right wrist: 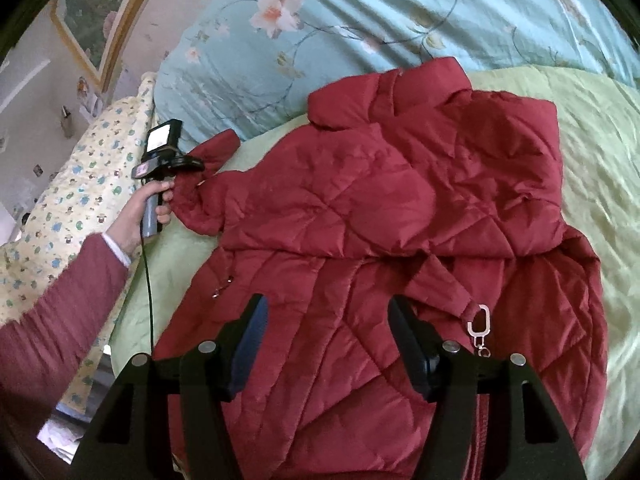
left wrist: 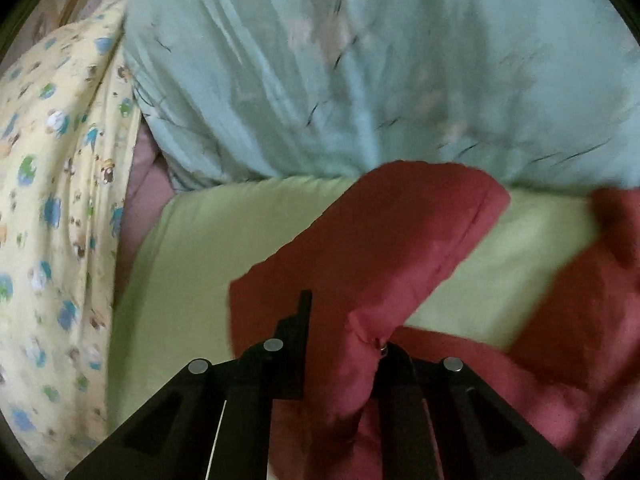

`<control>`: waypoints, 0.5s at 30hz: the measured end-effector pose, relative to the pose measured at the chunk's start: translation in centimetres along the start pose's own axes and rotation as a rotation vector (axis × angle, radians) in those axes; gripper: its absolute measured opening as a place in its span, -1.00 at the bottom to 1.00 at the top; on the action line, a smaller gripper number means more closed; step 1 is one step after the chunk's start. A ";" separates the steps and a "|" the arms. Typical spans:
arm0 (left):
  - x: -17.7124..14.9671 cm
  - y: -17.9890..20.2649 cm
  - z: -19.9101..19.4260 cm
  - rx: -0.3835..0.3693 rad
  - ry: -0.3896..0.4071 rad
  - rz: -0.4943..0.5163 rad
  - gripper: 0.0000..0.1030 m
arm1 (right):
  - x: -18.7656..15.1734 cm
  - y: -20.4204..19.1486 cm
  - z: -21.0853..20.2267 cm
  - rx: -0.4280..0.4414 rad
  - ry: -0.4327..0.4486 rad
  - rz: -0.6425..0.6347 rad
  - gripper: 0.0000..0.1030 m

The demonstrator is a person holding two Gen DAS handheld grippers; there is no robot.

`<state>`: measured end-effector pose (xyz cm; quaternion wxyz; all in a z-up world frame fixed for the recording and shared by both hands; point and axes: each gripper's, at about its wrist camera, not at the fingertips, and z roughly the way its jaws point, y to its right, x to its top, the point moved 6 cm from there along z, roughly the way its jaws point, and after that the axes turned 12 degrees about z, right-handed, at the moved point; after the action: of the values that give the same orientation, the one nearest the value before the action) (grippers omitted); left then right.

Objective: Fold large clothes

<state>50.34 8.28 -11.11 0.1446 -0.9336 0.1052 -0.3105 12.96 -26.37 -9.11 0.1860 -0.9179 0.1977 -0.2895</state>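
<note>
Green bedspread (right wrist: pixel 592 160) bears quilted red jacket (right wrist: pixel 380 208), sleeve (left wrist: pixel 360 260) lifted.

The left camera looks from very close at the red coat (left wrist: pixel 384 248) sleeve; the right camera looks down from higher at the same coat on the green blanket (right wrist: pixel 592 128)

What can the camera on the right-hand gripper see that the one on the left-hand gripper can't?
Only the right wrist view shows the whole red jacket spread on the bed, its collar, a metal clasp, the person's left hand on the left gripper's handle, a framed picture on the wall, and the open right gripper above the jacket.

Only the left wrist view shows the left gripper shut on the sleeve, close up.

Both show the green sheet, the teal floral duvet and the yellow patterned blanket.
</note>
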 end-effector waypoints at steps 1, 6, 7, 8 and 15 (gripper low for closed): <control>-0.4 0.5 -1.3 -0.033 0.024 -0.014 -0.83 | 0.0 -0.2 -0.1 0.004 0.002 -0.002 0.26; -3.0 4.2 -7.7 -0.224 0.149 -0.079 -0.84 | -0.2 -0.8 -0.1 0.001 -0.002 -0.007 0.26; -3.3 4.9 -8.5 -0.249 0.163 -0.083 -0.84 | -0.3 -0.7 -0.1 0.001 -0.004 -0.004 0.26; -3.7 5.6 -9.3 -0.276 0.177 -0.086 -0.84 | -0.4 -0.7 -0.2 0.000 -0.006 0.001 0.26; -6.5 13.5 -15.2 -0.493 0.312 -0.046 -0.84 | -0.3 -0.1 -0.6 0.008 -0.006 0.050 0.26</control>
<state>34.50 -5.58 -7.56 -0.1116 -0.8836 0.1772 -0.4188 12.39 -26.29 -8.78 0.1973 -0.9128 0.2190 -0.2825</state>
